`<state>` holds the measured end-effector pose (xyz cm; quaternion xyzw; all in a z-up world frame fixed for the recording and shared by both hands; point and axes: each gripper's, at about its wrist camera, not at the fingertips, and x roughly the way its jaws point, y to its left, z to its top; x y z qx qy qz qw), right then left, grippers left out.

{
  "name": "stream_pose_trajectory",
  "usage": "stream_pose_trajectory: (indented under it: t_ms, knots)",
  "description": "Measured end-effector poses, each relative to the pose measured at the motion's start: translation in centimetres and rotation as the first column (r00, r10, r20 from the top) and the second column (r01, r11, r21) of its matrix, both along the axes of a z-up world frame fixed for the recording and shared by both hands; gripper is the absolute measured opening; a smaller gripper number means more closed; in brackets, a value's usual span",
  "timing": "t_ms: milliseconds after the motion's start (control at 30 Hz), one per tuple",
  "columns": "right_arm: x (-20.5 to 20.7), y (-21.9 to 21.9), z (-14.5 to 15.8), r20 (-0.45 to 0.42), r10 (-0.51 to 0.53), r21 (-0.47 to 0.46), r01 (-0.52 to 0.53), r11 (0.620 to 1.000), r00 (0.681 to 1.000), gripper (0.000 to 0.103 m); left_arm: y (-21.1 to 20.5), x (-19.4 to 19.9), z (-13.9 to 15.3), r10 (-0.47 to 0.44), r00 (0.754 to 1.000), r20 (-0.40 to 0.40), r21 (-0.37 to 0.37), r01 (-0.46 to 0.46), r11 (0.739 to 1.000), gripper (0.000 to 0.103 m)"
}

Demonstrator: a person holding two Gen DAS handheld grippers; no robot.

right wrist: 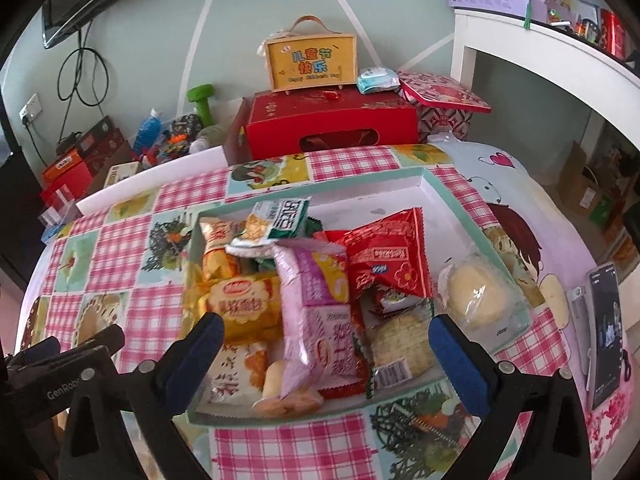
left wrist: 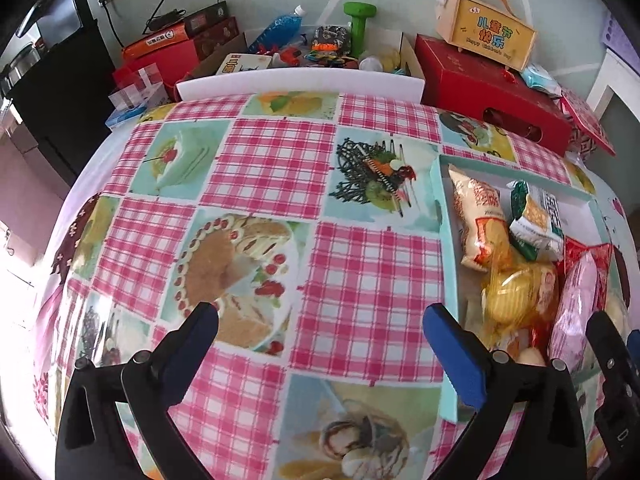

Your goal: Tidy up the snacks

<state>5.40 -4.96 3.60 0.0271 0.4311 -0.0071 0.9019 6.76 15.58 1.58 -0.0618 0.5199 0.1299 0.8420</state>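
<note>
A shallow teal-rimmed box (right wrist: 452, 200) on the checked tablecloth holds several snack packets. Among them are a pink packet (right wrist: 316, 316), a red packet (right wrist: 388, 260), a yellow bread packet (right wrist: 244, 304), a green-and-white packet (right wrist: 280, 220) and a round pale bun (right wrist: 478, 294). My right gripper (right wrist: 326, 350) hovers open over the box's near end, nothing between its fingers. The left gripper (left wrist: 320, 332) is open above bare tablecloth, left of the box (left wrist: 448, 264), and holds nothing. In the left wrist view the same pink packet (left wrist: 576, 316) and green-and-white packet (left wrist: 536, 220) show at the right.
Red gift boxes (right wrist: 332, 124), a yellow handled case (right wrist: 310, 64), a green dumbbell (left wrist: 358, 24) and a blue bottle (left wrist: 276, 32) crowd the far edge by the wall. A phone on a stand (right wrist: 606, 332) sits at the right. The tablecloth (left wrist: 260, 168) spreads left of the box.
</note>
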Motion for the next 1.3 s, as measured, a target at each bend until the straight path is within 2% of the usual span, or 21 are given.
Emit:
stream_pose_trajectory:
  t_ms: [233,333,733,1000,1300]
  knots:
    - [-2.5,1.1,-1.0,-0.024,0.025,0.005,-0.025,1.000,0.999,0.103,0.7,-2.3,0.1,0.001,1.000,-0.004,0.012,-0.001,1.000,0.102]
    - [-3.7,1.6,-1.5,-0.035,0.037,-0.010,-0.037,0.999,0.999,0.103,0.8,-3.4,-0.6,-0.001,1.000,-0.031,0.022,0.002,1.000,0.102]
    - [-6.6,3.0,-2.9,-0.069,0.081,-0.049,-0.084,0.995,0.994,0.103,1.3,-7.0,-1.9,-0.015,0.998,-0.063,-0.007,0.015,1.000,0.102]
    - [-6.9,3.3,-3.1,-0.080,0.085,-0.061,-0.090,0.994,0.993,0.103,2.2,-8.8,-2.0,0.000,0.998,-0.059,-0.014,-0.001,1.000,0.102]
    - [-6.5,3.0,-3.5,-0.099,0.065,-0.080,-0.073,0.994,0.993,0.103,2.6,-9.1,-1.5,0.012,0.999,-0.030,-0.016,-0.013,1.000,0.102]
